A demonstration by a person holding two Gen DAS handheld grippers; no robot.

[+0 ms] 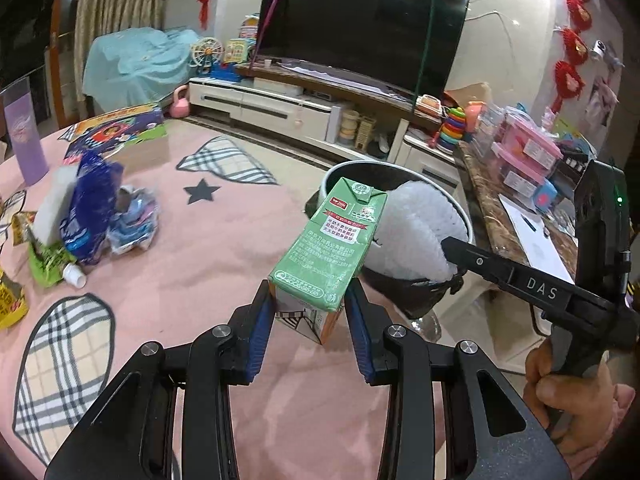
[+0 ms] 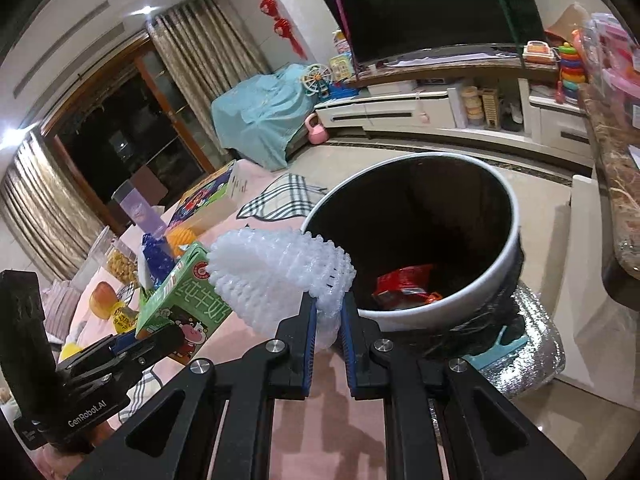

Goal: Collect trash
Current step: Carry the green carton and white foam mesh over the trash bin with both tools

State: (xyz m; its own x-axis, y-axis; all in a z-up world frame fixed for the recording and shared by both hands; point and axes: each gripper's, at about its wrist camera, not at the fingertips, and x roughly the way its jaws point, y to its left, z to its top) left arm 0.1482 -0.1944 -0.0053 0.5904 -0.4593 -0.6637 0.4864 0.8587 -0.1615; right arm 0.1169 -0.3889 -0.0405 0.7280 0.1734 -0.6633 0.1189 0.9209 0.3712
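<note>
This is looking like a family living room. Far ahead of the left gripper (image 1: 310,312), a large curved television (image 1: 360,28) is standing on a long white media cabinet (image 1: 272,110), with red festive ornaments (image 1: 568,76) hanging on the wall to its right. Off to the gripper's upper left, long patterned curtains (image 1: 116,8) are hanging beside furniture draped in a teal sheet (image 1: 132,64). Children's things are crowding the cabinet ends (a toy ferris wheel (image 1: 206,54), a rainbow stacking-ring toy (image 1: 452,128), pink plastic boxes (image 1: 524,156)). Directly beneath the gripper, a pink star-patterned cloth (image 1: 208,240) is covering the table.
</note>
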